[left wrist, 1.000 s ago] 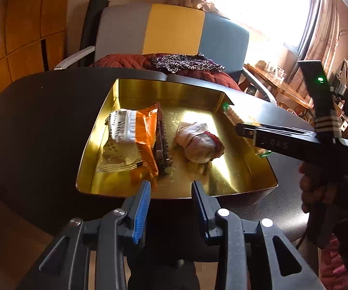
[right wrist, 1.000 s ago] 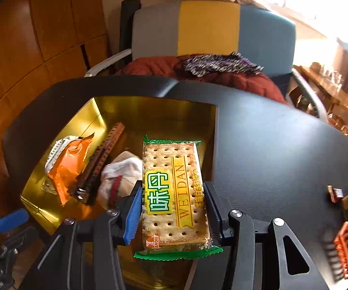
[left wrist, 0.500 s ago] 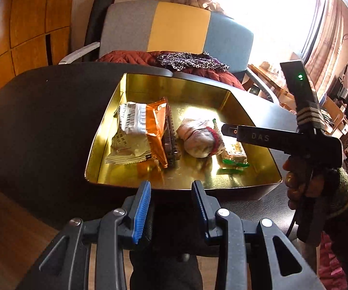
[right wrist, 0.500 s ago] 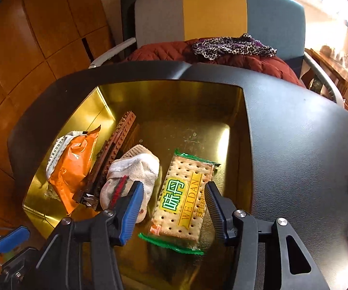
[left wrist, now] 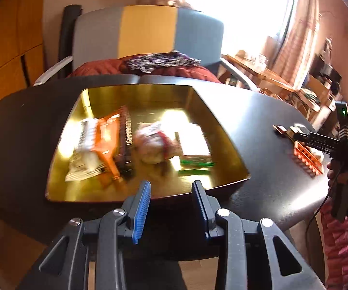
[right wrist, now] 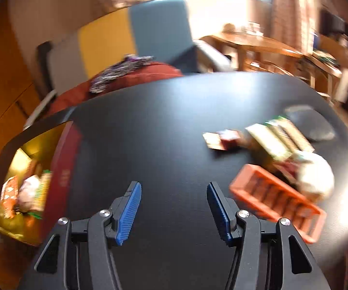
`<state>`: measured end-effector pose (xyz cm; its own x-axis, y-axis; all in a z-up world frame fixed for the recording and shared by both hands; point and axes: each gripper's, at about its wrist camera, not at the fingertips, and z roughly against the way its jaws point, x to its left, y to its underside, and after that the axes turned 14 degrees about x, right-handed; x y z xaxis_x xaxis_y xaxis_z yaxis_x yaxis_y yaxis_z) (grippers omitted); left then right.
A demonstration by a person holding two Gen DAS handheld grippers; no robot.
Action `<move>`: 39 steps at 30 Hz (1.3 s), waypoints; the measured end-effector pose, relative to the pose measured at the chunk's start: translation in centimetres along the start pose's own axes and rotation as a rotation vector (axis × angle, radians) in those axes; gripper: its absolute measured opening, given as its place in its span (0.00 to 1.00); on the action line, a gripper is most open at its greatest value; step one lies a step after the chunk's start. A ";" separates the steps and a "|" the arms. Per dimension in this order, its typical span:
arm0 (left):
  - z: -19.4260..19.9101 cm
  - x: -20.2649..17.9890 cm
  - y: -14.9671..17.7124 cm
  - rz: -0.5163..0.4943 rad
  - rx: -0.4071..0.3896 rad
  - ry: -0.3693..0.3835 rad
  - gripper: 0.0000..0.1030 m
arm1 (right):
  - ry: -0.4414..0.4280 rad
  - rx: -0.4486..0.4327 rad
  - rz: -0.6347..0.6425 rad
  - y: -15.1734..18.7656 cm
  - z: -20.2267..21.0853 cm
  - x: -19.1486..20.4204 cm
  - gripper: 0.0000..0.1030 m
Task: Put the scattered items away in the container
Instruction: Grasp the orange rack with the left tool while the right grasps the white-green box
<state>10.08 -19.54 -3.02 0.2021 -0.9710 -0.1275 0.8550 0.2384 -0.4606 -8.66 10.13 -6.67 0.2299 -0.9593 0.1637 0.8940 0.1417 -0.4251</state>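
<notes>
The gold tin (left wrist: 135, 94) sits on the black table (left wrist: 265, 111) and holds an orange snack packet (left wrist: 106, 142), a brown bar (left wrist: 126, 135), a rolled sock (left wrist: 152, 145) and the green-edged cracker pack (left wrist: 194, 145). My left gripper (left wrist: 171, 207) hovers open and empty at the tin's near rim. My right gripper (right wrist: 171, 207) is open and empty over bare table, right of the tin (right wrist: 11, 193). Scattered items lie ahead to its right: an orange rack (right wrist: 277, 198), a white bundle (right wrist: 315, 176), cracker packs (right wrist: 280, 137) and a small dark red packet (right wrist: 222, 137).
A grey, yellow and blue chair (left wrist: 147, 36) with red and patterned cloth (left wrist: 159, 60) stands behind the table. Wooden furniture (right wrist: 270, 46) fills the back right. A dark flat object (right wrist: 311, 123) lies past the scattered items. A gloved hand (left wrist: 343, 176) holds the right gripper.
The right gripper let go of the cracker pack in the tin, opened wide and swung right toward the scattered items. The left gripper stayed open at the tin's near rim.
</notes>
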 end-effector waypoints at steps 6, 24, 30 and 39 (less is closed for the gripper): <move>-0.6 -5.2 -1.7 -0.127 0.013 0.043 0.34 | -0.023 0.061 -0.097 1.5 -1.0 -5.8 0.58; -3.0 -13.4 -5.5 -0.292 0.048 0.121 0.34 | -0.332 0.010 -0.009 0.7 2.2 -3.9 0.64; -5.3 -17.3 -6.0 -0.390 0.079 0.143 0.35 | -0.113 -0.010 -0.046 -1.8 1.3 -8.0 0.63; -8.6 -22.5 -7.2 -0.515 0.136 0.269 0.47 | 0.025 0.041 0.056 -7.0 -2.5 -10.4 0.56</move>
<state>-4.74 0.72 -4.36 -0.3680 -0.9187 -0.1432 0.8677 -0.2840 -0.4080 -18.30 18.51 -7.56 0.2707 -0.9553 0.1188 0.8954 0.2045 -0.3956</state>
